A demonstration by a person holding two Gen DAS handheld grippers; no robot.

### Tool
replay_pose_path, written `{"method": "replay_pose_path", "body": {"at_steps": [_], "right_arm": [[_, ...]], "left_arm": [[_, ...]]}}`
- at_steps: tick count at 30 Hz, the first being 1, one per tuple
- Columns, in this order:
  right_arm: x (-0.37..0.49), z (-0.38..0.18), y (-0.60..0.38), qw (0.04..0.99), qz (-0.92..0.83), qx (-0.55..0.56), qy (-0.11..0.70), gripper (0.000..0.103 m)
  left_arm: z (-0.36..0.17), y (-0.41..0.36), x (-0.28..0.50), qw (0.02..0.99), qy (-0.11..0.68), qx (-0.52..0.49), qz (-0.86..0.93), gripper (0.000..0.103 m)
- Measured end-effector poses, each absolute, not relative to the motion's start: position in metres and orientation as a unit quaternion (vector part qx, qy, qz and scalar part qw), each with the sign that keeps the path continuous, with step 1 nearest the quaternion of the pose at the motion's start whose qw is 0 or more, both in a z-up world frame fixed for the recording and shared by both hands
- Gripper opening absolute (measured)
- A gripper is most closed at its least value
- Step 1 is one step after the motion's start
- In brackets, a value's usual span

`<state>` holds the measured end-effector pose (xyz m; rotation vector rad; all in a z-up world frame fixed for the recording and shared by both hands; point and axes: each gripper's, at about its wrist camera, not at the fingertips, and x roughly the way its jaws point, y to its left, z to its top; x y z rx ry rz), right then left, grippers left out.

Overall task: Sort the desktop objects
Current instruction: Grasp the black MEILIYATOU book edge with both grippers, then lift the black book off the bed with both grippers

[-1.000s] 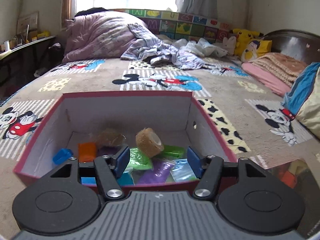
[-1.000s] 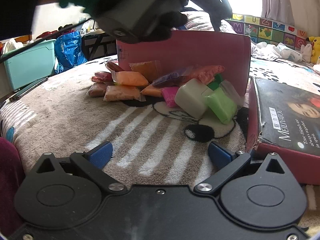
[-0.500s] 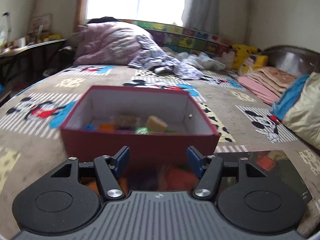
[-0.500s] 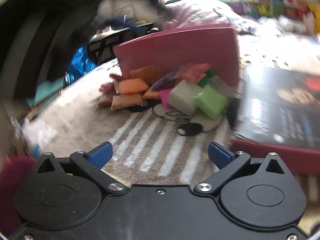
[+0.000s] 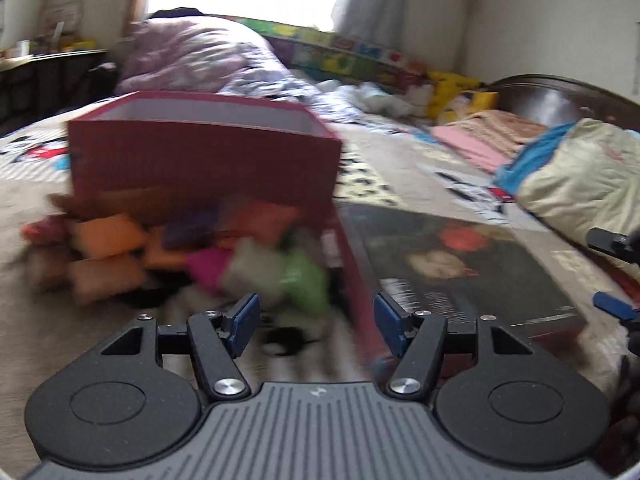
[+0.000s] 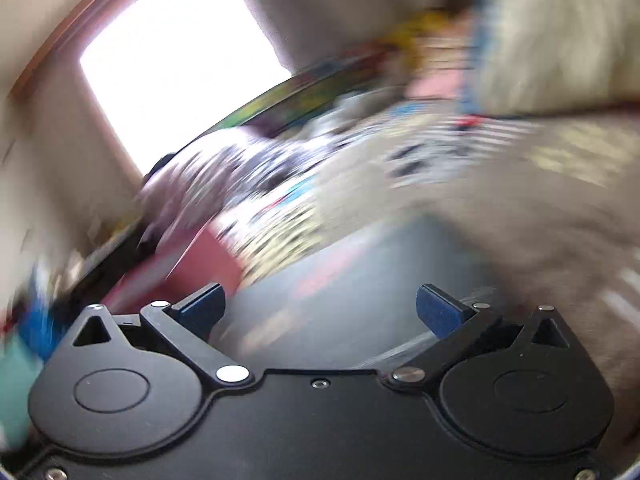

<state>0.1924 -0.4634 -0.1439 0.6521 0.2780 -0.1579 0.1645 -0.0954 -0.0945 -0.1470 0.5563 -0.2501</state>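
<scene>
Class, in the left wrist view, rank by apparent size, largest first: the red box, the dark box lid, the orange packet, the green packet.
1. red box
2. dark box lid, foreshortened, so its rank against the box is unsure
3. orange packet and green packet: alike; blurred, and the green one is nearer

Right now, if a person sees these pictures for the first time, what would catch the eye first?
Most striking is the red box on the bed, with a heap of bright packets at its near wall. To its right lies the dark lid with a portrait. The left claw is open and empty before the heap; the right claw is open too, its view blurred.
</scene>
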Motion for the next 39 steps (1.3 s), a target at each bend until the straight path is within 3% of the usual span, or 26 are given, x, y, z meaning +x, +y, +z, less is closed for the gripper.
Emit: {"method": "replay_pose_path", "body": {"at_steps": [6,10,16,24,39], "right_arm": [[0.206,-0.155,-0.512,0.932,-0.133,0.314,0.123,0.102],[0.225,-0.169,-0.524,0.929,-0.141,0.304,0.154,0.102],[0.253,-0.182,-0.508,0.924,-0.097,0.305,0.209,0.102],[0.277,-0.180,-0.471,0.944,-0.069,0.204,0.248,0.103],[0.211,-0.125,-0.451,0.954,-0.063,0.238,0.171,0.103]], "left_arm": [[-0.112,-0.115,0.179,0.947,0.268,-0.085,-0.155,0.062],[-0.127,-0.126,0.187,0.944,0.273,-0.087,-0.163,0.068],[-0.137,-0.135,0.200,0.944,0.261,-0.077,-0.185,0.068],[-0.136,-0.133,0.213,0.937,0.262,-0.084,-0.217,0.068],[-0.084,-0.106,0.194,0.935,0.189,-0.095,-0.286,0.069]]}}
